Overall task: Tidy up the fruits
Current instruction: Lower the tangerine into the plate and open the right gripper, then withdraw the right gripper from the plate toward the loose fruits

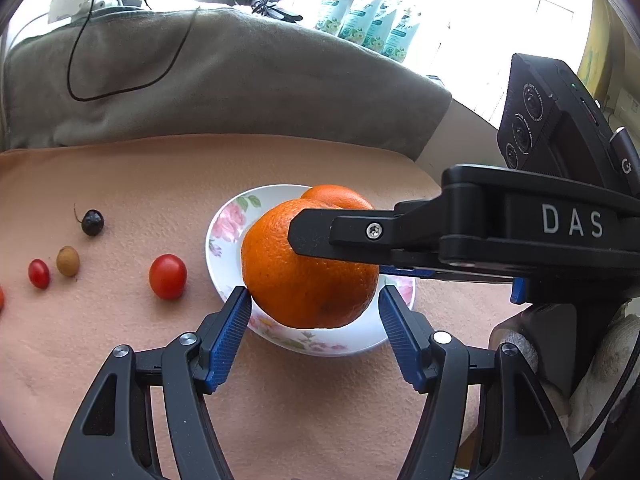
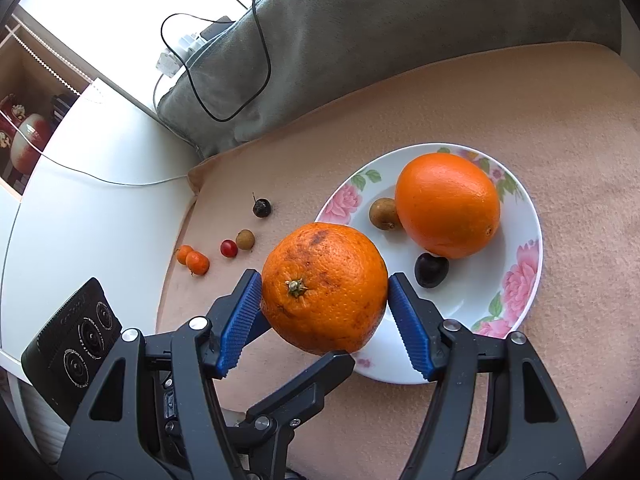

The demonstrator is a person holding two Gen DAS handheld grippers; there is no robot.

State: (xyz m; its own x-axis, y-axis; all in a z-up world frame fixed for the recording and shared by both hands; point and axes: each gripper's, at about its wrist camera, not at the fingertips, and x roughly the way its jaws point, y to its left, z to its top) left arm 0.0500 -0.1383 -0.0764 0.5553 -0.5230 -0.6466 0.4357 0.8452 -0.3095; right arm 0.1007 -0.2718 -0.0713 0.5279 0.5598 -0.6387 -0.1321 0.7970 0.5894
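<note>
Peach cloth covers the table, a grey blanket bunched at its far edge. On it I judge I am mid-carry: a big orange (image 2: 325, 288) rides in my right gripper (image 2: 324, 292), blue pads pressed on its left and right flanks, stem toward the camera, raised just near-left of the floral plate (image 2: 524, 292). Next it needs lowering beside the second orange (image 2: 448, 204) already there (little room). My left gripper (image 1: 314, 300) hangs spread wide, one pad brushing the fruit at most, gripping nothing. Cherry tomatoes (image 1: 168, 276) wait further left.
</note>
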